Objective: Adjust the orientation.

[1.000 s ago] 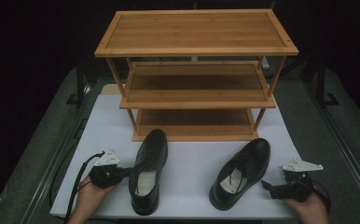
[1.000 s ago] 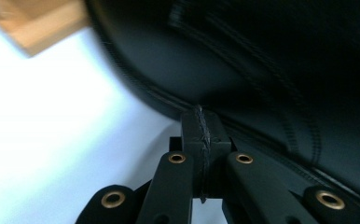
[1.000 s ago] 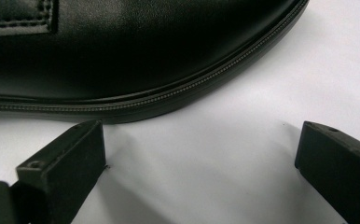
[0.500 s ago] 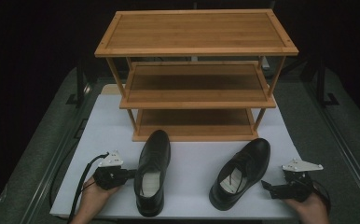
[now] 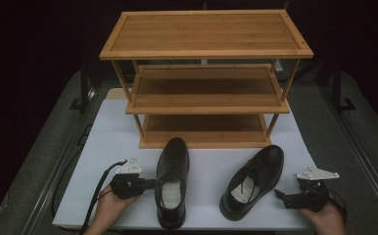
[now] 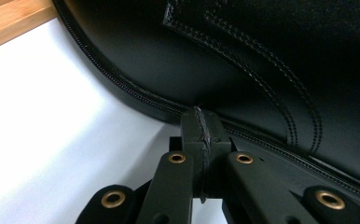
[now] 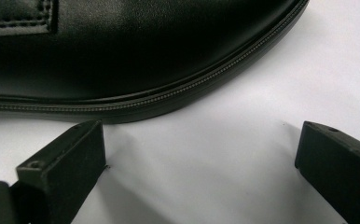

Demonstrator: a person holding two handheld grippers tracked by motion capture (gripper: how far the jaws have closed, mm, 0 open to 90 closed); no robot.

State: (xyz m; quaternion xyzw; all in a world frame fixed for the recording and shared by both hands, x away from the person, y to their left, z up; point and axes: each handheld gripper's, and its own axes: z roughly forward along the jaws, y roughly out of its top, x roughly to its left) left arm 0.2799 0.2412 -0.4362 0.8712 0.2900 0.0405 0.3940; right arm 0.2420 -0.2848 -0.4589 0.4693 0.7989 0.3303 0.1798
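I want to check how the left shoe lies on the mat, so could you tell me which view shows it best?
The high view: the left shoe shows whole, toe toward the wooden rack. The left gripper view gives a close stretch of its side and welt at the shut fingers. The right gripper view shows the other shoe.

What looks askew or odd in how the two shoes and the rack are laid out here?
Only the right shoe: it lies angled, toe pointing up-right, while the left shoe points straight at the wooden rack. The rack's shelves hold nothing. The left gripper, jaws shut, presses against the left shoe's side. Nothing looks damaged.
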